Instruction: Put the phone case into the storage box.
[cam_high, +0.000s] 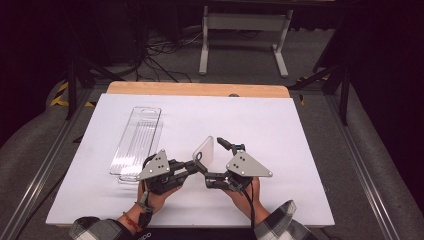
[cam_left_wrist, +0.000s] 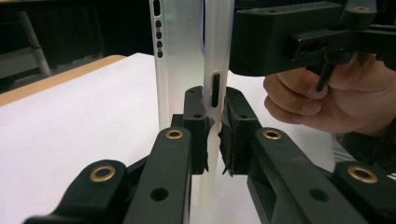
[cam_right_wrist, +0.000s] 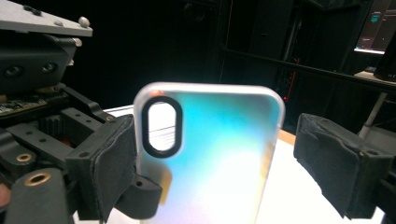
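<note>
One hand-held gripper (cam_left_wrist: 212, 135), left, clamps phone case (cam_left_wrist: 215, 70); right's (cam_right_wrist: 233, 163) prob. loose.

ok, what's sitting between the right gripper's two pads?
The phone case, upright, in the right gripper view. The right gripper is open: one pad beside the case's edge, the other well clear.

White table (cam_high: 280, 130); clear plastic tray (cam_high: 137, 140) lies flat, left side, seemingly empty.

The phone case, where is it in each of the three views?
High view: phone case stands on edge at centre, between the two grippers.
Left gripper view: upper centre, its thin edge clamped between the jaws.
Right gripper view: centre, iridescent back facing the camera.
Shared landmark: the white table.
</note>
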